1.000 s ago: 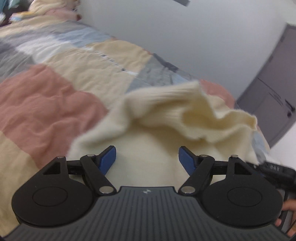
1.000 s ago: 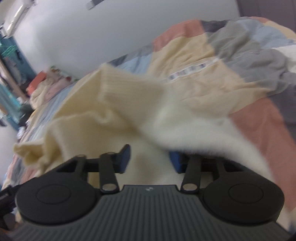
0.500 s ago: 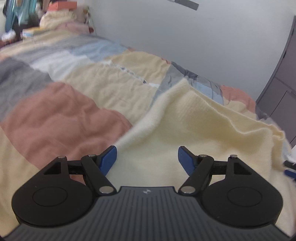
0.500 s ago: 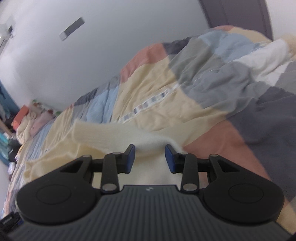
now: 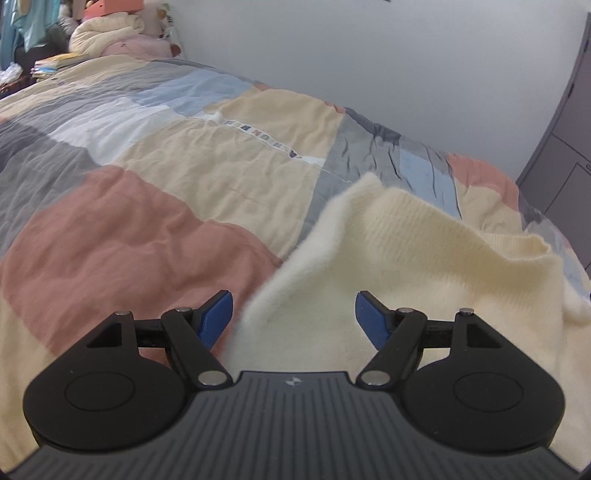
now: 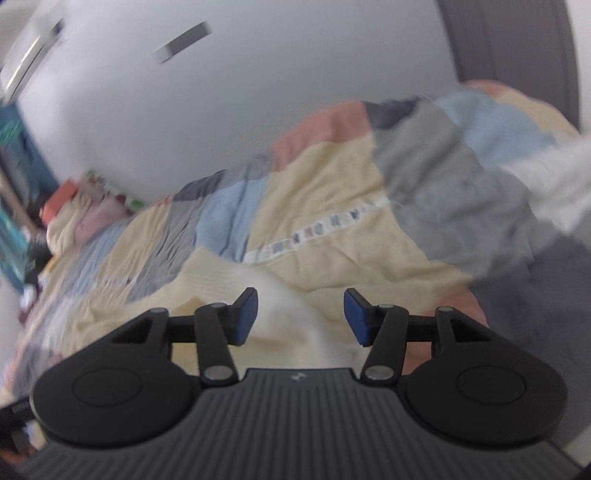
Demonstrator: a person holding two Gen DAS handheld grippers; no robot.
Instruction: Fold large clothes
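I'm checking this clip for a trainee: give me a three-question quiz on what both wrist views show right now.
1. True or false: the left gripper pinches the cream sweater.
2. What does the sweater lie on?
A. patchwork quilt
B. bare floor
C. wooden table
3. Fill in: the right gripper has jaws that are ____, pads clear of the cloth.

Key: 1 false, its jaws stand wide; 2 A; 3 opening.

A sweater (image 5: 424, 266) lies on a quilt (image 5: 147, 206) that covers the bed. In the left wrist view it sits to the right, under and ahead of the left tool (image 5: 293, 314). A wall (image 5: 369, 55) stands behind the bed, a bedding pile (image 5: 110, 33) at the far left, a door (image 5: 565, 147) at the right.
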